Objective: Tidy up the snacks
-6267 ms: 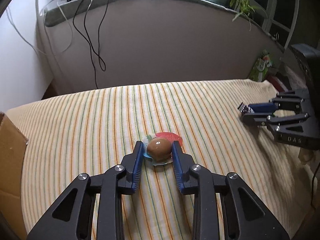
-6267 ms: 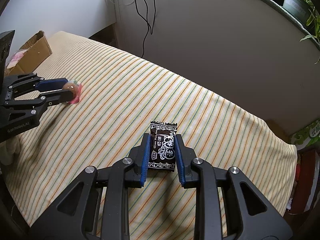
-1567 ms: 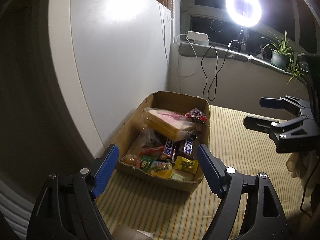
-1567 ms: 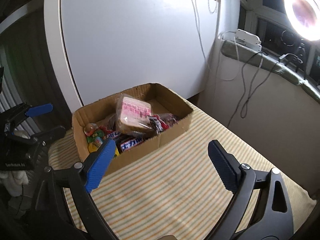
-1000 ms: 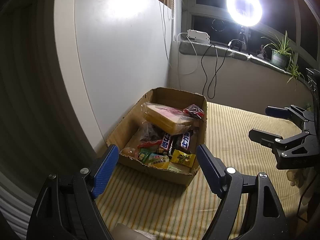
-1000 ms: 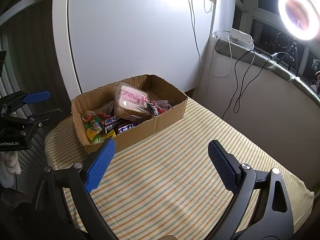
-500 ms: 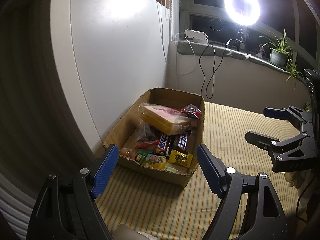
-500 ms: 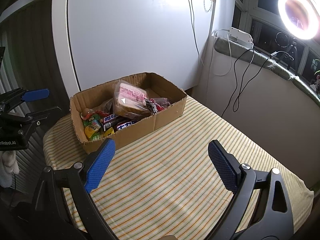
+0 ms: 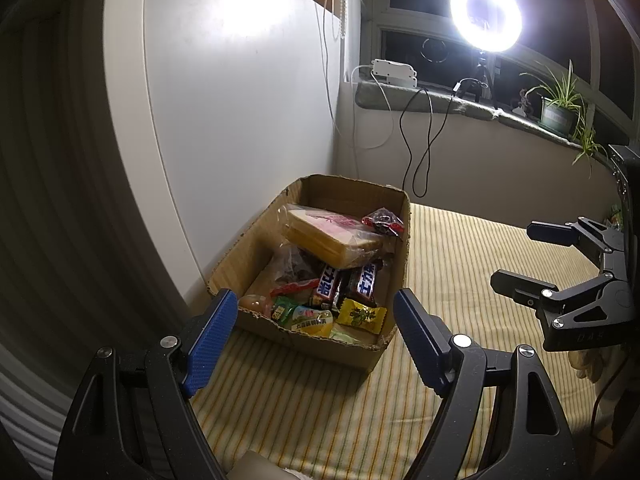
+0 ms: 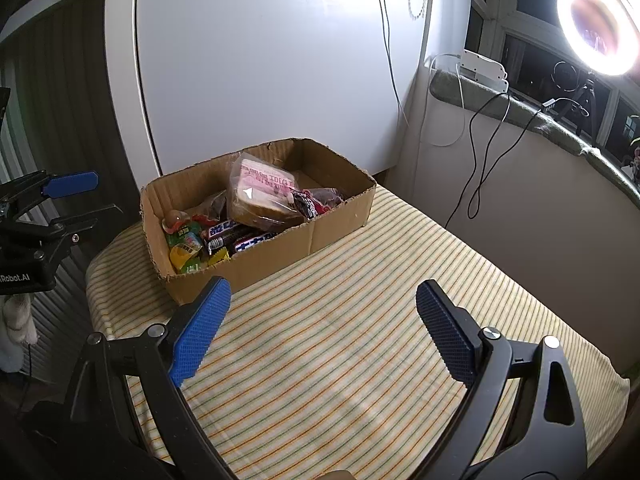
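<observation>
An open cardboard box (image 9: 394, 248) stands on the striped table against the white wall; it also shows in the right wrist view (image 10: 340, 216). It holds several snacks: a wrapped sandwich (image 9: 332, 236), chocolate bars (image 9: 366, 282) and small candy packets (image 9: 360, 314). My left gripper (image 9: 312, 320) is open and empty, held back above the box's near end. My right gripper (image 10: 320, 304) is open and empty, above the cloth to the box's right. Each gripper shows in the other's view: the right (image 9: 516, 256), the left (image 10: 80, 196).
The striped cloth (image 10: 360, 340) covers the table. A bright ring light (image 9: 486, 14) stands on the window ledge with cables (image 9: 420, 140) hanging down and a potted plant (image 9: 556, 108). The table's left edge drops off beside the box (image 10: 96, 280).
Since 6.3 s ago both grippers let go of their snacks and pulled back from the table. Over the last second both views have shifted only slightly; the grippers stay open.
</observation>
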`<move>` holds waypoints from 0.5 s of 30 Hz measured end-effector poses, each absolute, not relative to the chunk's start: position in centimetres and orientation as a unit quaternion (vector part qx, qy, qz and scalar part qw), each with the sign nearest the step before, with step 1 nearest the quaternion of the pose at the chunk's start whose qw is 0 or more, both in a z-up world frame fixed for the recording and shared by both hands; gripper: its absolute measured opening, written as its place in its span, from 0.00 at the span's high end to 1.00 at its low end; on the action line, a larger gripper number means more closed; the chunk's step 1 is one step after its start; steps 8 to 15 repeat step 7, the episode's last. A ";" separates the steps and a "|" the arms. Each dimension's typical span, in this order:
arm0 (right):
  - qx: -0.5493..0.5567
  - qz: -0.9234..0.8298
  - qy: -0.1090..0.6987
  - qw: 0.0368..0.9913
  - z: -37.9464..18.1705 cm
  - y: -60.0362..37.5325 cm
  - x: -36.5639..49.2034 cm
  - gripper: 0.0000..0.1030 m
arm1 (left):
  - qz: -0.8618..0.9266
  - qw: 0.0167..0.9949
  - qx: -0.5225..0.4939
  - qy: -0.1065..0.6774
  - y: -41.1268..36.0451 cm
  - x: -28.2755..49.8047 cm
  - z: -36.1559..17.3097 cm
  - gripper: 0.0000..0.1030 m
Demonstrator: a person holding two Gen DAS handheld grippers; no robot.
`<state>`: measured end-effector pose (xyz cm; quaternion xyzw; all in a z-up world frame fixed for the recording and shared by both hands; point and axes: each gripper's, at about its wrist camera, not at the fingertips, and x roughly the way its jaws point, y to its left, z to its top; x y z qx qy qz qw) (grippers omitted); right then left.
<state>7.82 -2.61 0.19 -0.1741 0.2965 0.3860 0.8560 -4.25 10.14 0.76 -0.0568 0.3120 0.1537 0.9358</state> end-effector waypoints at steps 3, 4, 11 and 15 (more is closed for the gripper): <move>-0.173 0.386 0.297 0.856 0.2 -2.7 7.9 0.07 | 0.153 0.936 -0.056 0.311 10.1 -4.2 0.7 0.22; -0.173 0.386 0.297 0.856 0.2 -2.8 7.9 0.07 | 0.153 0.936 -0.055 0.311 10.0 -4.2 0.7 0.22; -0.172 0.384 0.296 0.857 0.2 -2.9 7.9 0.07 | 0.151 0.936 -0.053 0.313 9.7 -4.2 0.7 0.22; -0.172 0.384 0.296 0.857 0.2 -2.9 7.9 0.07 | 0.151 0.936 -0.053 0.313 9.7 -4.2 0.7 0.22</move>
